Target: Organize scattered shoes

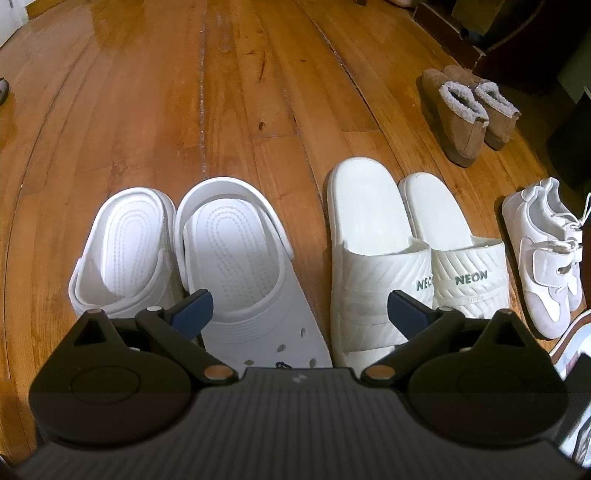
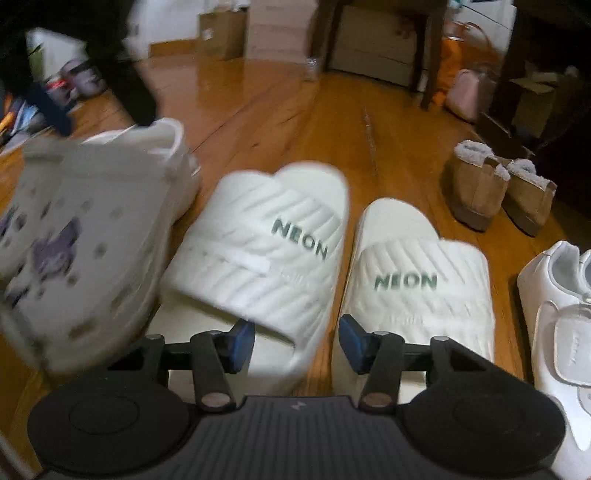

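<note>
Both wrist views are aimed low and close across the floor (image 1: 258, 74); NEON slides (image 1: 373, 236) (image 2: 258, 251) are shared, at 12 o'clock.

1. Floor (image 1: 155, 110): glossy orange-brown wood planks, glare patches.
2. Cardboard box (image 2: 221, 35) at the far wall.
3. Dark furniture leg (image 2: 430, 62) beside pale drawers (image 2: 373, 44).
4. Right side dim, shadowed.

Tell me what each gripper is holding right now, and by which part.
Nothing. The left gripper and the right gripper are both open and empty above the shoes.
</note>
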